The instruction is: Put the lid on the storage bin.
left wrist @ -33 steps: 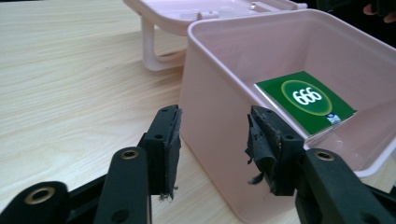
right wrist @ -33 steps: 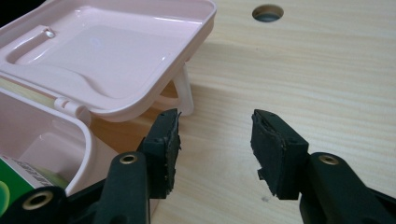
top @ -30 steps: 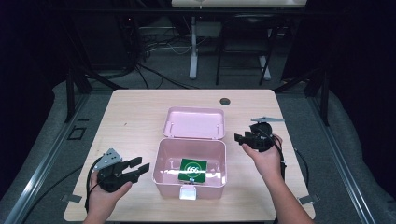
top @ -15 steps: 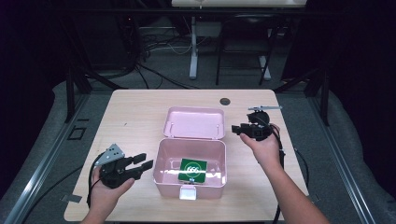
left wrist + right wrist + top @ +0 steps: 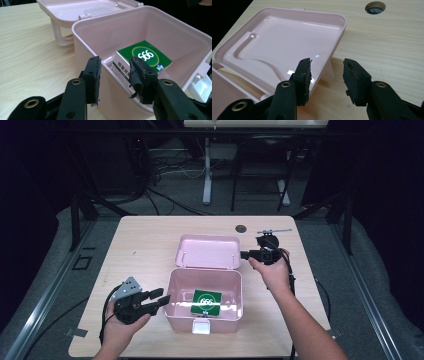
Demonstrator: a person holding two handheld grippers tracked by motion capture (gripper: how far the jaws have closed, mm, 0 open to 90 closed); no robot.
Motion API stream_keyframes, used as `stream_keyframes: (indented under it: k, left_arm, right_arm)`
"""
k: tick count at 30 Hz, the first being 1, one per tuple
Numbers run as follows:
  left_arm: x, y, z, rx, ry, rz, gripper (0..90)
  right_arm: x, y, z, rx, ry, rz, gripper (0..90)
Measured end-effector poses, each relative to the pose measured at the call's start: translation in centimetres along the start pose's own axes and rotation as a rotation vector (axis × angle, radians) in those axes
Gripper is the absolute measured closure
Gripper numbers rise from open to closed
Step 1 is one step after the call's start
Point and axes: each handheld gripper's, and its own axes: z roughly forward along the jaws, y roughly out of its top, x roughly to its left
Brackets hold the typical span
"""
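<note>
Between the left gripper [image 5: 113, 75]'s pads the near left wall of the pink box [image 5: 160, 35] is standing, the jaws straddling its rim; they are sitting partly open and have just been closing, yet neither pad looks to be pressing the plastic, so nothing is gripped; just beyond that wall, on the box floor, the green carton [image 5: 147, 56] is lying flat, its long axis running away from the jaws toward the far right wall.

At the right end of the box's lid [image 5: 284, 42] the right gripper [image 5: 325, 75] is hovering, jaws wide and holding nothing, having just been closing slightly; one pad is overlapping the lid's right edge while the other is hanging over bare table [image 5: 387, 42]; the lid is lying thrown back behind the box, inner face up, long axis across the table.

Judgement: the right hand [image 5: 272, 272] is nearer the lid, the left hand [image 5: 122, 325] nearer the box wall; closing the lid is looking like the coming move, the left bracing.
</note>
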Motion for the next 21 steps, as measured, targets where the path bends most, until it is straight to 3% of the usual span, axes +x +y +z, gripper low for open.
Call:
stream_keyframes:
  k: [3,13,21]
  left_arm:
    - [-0.2,-0.3,0.3,0.027,-0.002,0.017,65.0]
    - [-0.6,-0.8,0.2,0.002,0.006,0.012,65.5]
    - [-0.5,-1.0,0.1,-0.008,0.002,-0.001,66.1]
  right_arm:
    - [0.0,0.2,0.8,0.003,0.016,0.024,57.3]
    - [-0.5,0.6,2.6,0.015,0.004,0.080,61.2]
    - [-0.2,1.2,3.6,0.025,-0.016,0.081,63.6]
